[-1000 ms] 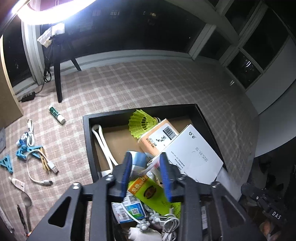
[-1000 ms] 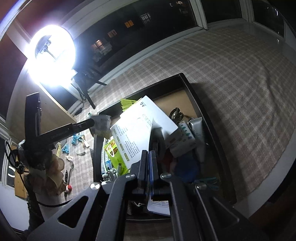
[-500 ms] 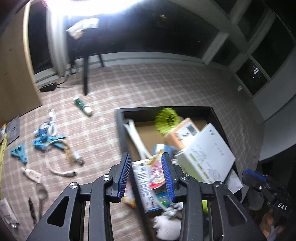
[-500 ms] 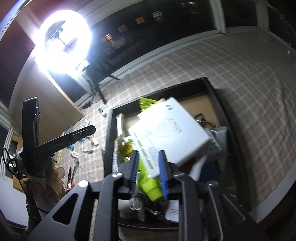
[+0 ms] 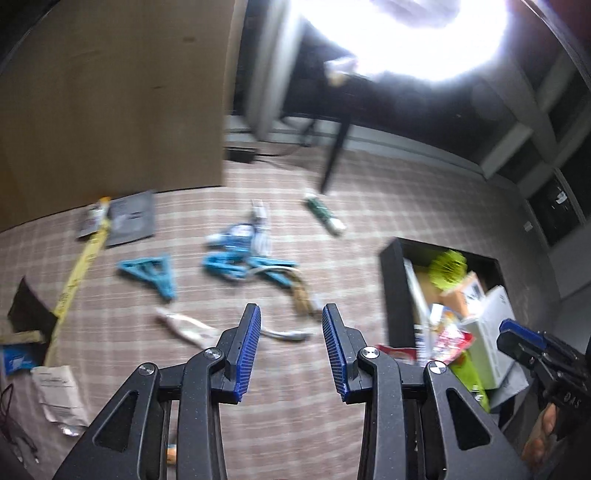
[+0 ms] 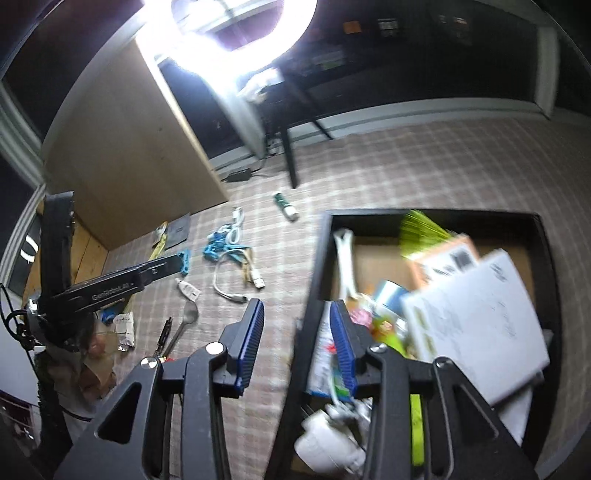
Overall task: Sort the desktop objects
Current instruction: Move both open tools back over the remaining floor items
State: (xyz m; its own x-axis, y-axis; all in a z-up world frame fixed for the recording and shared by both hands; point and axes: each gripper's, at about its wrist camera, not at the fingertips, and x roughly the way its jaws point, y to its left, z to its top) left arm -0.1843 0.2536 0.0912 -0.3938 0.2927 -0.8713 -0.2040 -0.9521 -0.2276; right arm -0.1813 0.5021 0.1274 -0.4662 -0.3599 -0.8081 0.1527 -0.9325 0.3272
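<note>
A very bright ring lamp (image 6: 236, 26) fills the top of the right wrist view, and its glare washes out the upper right of the left wrist view. Under it, a dark stand leg (image 6: 289, 158) comes down to the checked cloth (image 6: 424, 166), which covers the whole surface. A big brown board (image 5: 110, 99) takes the upper left of the left wrist view. Beside its lower edge, near the middle of the frame, a black power strip (image 6: 236, 174) lies with a cable. Dark windows with pale frames (image 5: 524, 147) stand in the upper right.
</note>
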